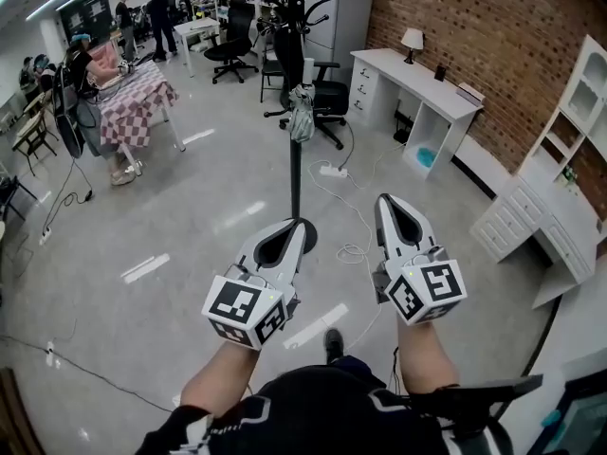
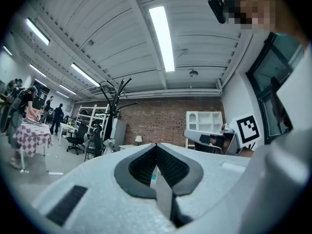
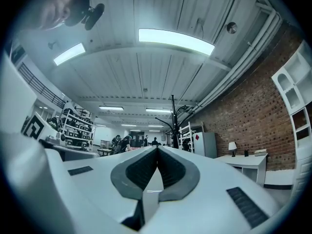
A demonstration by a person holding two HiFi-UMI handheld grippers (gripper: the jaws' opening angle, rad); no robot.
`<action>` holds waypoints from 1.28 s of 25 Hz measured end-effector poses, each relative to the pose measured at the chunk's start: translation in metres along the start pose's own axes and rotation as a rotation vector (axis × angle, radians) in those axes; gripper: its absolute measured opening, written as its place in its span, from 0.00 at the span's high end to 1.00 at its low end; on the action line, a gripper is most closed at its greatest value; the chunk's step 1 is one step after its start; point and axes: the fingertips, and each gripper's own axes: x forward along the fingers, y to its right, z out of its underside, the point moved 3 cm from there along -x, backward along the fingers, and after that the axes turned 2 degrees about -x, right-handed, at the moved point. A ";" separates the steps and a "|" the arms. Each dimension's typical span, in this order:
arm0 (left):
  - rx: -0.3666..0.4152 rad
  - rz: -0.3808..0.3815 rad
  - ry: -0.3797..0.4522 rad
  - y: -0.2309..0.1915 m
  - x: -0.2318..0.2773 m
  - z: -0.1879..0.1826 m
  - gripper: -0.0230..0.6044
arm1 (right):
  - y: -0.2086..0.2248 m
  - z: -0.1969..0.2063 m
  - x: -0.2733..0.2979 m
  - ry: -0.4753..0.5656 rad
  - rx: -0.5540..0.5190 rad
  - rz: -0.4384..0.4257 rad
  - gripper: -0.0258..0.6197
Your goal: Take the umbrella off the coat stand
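Hovering short of the black coat stand [image 1: 295, 164], my left tongs [image 1: 296, 226] and right tongs [image 1: 383, 200] are clenched, empty. The grey folded umbrella [image 1: 302, 114] hangs untouched.

— What colour is the coat stand [image 1: 295, 164]?
— Black. The umbrella [image 1: 302, 114] is grey.
— And the grippers?
— The left gripper [image 1: 300, 224] and the right gripper [image 1: 384, 199] are white, with black-and-white square markers.
— Any patterns?
— The tablecloth [image 1: 137, 102] is checked red and white, and the wall [image 1: 474, 27] is red brick.
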 end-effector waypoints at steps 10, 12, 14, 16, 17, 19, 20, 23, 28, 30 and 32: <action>0.007 -0.063 0.030 -0.020 0.082 -0.013 0.95 | 0.066 0.003 0.056 0.031 0.025 -0.084 0.96; 0.008 -0.068 0.031 -0.022 0.103 -0.012 0.95 | 0.084 0.005 0.066 0.033 0.030 -0.090 0.96; 0.013 -0.069 0.029 -0.021 0.122 -0.010 0.95 | 0.099 0.008 0.073 0.034 0.031 -0.100 0.96; 0.020 -0.073 0.026 -0.019 0.140 -0.007 0.95 | 0.113 0.012 0.080 0.033 0.035 -0.115 0.96; 0.022 -0.076 0.025 -0.018 0.149 -0.006 0.95 | 0.120 0.014 0.083 0.033 0.038 -0.123 0.96; 0.023 -0.088 0.023 -0.019 0.165 -0.005 0.95 | 0.133 0.017 0.091 0.034 0.043 -0.140 0.96; 0.025 -0.094 0.022 -0.019 0.172 -0.005 0.95 | 0.140 0.018 0.095 0.034 0.045 -0.148 0.96; 0.031 -0.114 0.013 -0.021 0.190 0.000 0.95 | 0.158 0.023 0.103 0.039 0.059 -0.162 0.96; 0.035 -0.147 0.009 -0.025 0.211 0.004 0.95 | 0.178 0.030 0.116 0.037 0.076 -0.193 0.96; 0.040 -0.149 0.004 -0.027 0.221 0.003 0.95 | 0.184 0.033 0.124 0.036 0.079 -0.202 0.96; 0.040 -0.153 0.001 -0.031 0.230 0.004 0.95 | 0.190 0.035 0.131 0.035 0.083 -0.211 0.96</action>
